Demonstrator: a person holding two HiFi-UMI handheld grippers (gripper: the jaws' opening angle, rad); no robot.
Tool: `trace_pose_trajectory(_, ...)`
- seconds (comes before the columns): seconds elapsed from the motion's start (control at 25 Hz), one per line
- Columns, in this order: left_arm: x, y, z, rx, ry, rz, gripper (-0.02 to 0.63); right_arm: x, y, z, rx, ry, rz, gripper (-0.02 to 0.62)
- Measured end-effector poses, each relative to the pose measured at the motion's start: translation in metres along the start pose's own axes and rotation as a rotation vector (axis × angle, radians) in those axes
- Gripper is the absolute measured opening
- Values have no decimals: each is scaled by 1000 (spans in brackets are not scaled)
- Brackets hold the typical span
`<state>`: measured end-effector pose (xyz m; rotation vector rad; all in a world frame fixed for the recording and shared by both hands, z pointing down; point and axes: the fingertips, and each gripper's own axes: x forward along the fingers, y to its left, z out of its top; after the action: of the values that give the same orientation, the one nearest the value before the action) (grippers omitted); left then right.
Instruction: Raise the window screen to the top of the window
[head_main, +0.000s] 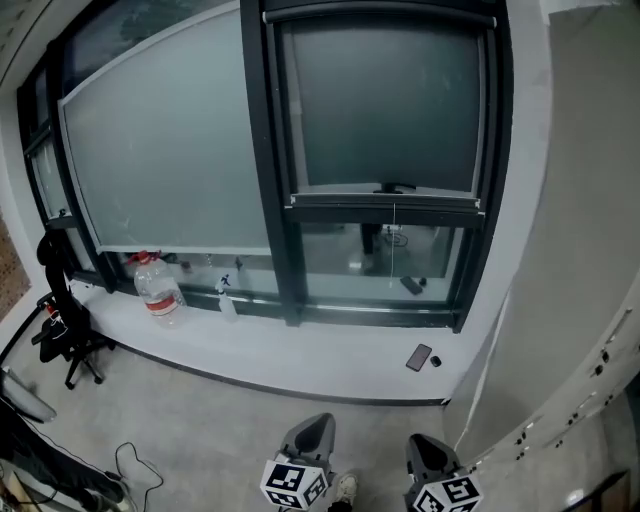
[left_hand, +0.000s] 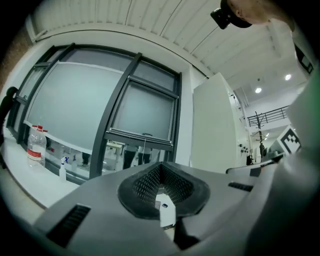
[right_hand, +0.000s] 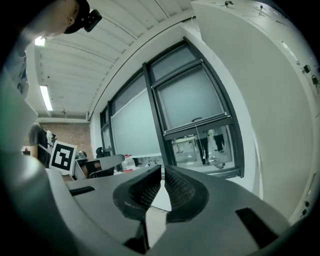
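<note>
The window screen (head_main: 385, 110) is a grey sheet in the right-hand pane. Its dark bottom bar (head_main: 385, 205) hangs a little over halfway down, with a small handle (head_main: 395, 187) and a thin pull cord (head_main: 393, 245) below it. Clear glass shows under the bar. Both grippers are low at the frame's bottom, well short of the window: the left gripper (head_main: 318, 425) and the right gripper (head_main: 425, 445). In the left gripper view the left gripper (left_hand: 160, 170) is shut on nothing, with the screen (left_hand: 145, 110) far ahead. The right gripper (right_hand: 163, 172) is likewise shut and empty, facing the screen (right_hand: 192, 97).
A white sill (head_main: 300, 345) runs under the window, carrying a water bottle (head_main: 158, 285), a spray bottle (head_main: 226, 298) and a phone (head_main: 419, 357). A black chair (head_main: 65, 325) stands at the left. A white wall panel (head_main: 590, 250) closes off the right.
</note>
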<state>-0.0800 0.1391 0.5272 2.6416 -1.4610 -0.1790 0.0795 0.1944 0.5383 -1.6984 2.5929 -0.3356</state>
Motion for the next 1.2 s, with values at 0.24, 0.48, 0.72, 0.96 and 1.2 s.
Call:
trace_pose_trajectory(0.24,109,47,37,41,-23,-44,0,104,-61,49,-17,-1,-46,6)
trace_pose_trajectory(0.48,206,96,61,71,-27,-78,0,188,-110,89,-35,-4,-125,5)
trace_pose_trajectory(0.72,262,125,48,18,13,-59,0,234,-145,83,-17,55,-130,5)
trace_pose_trajectory(0.96,335,162,50,51,8,-6,0,304,-181,93,-54,72,-56,6)
trace_pose_trajectory(1.2,466,185,85,184,-27,-17,0,406,-279,151,-366,87,-84,6)
